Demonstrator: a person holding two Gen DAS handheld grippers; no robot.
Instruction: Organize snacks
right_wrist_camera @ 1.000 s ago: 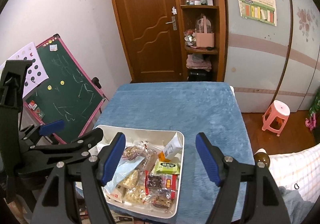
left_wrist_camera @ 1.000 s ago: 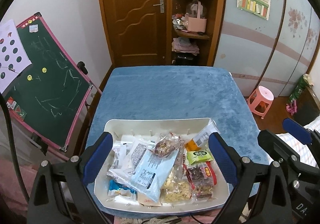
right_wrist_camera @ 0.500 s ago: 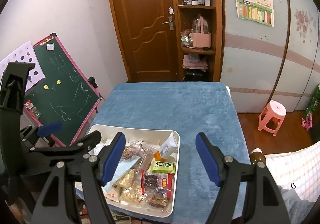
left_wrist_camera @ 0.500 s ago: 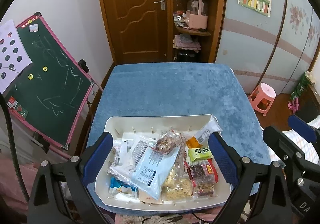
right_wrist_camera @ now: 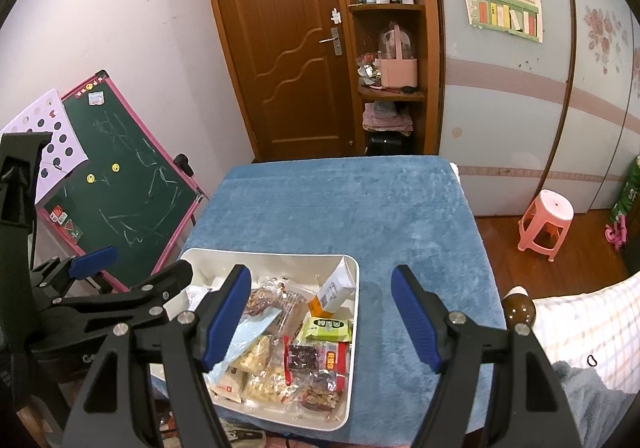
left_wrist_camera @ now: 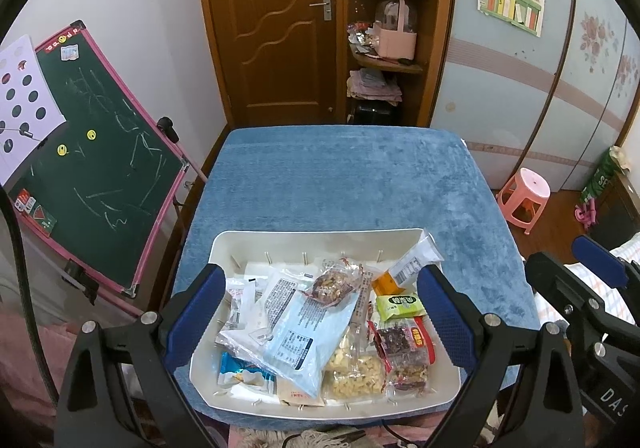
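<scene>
Both claws have drawn back and risen a little over the last second: the white tray [left_wrist_camera: 280, 238] now sits slightly lower and smaller between the left claw's [left_wrist_camera: 316, 312] fingers, and more of the blue-covered table [left_wrist_camera: 344, 175] shows ahead of it. Nothing in the tray has shifted.

The left claw is spread wide and empty, hanging above the tray, whose snacks lie heaped directly below and between its fingers: a pale blue packet [left_wrist_camera: 308, 332] on top, a green packet [left_wrist_camera: 400, 306] toward its right finger, a red-banded packet [left_wrist_camera: 404, 342] nearer still. The right claw [right_wrist_camera: 320, 324] is also spread and holds nothing; the tray [right_wrist_camera: 352, 272] lies under its left finger, with bare table under its right one.

All the snacks are in the tray but in a loose pile. That fits either a sorting about to be made or a gathering just done; the retreat alone does not settle which.
</scene>
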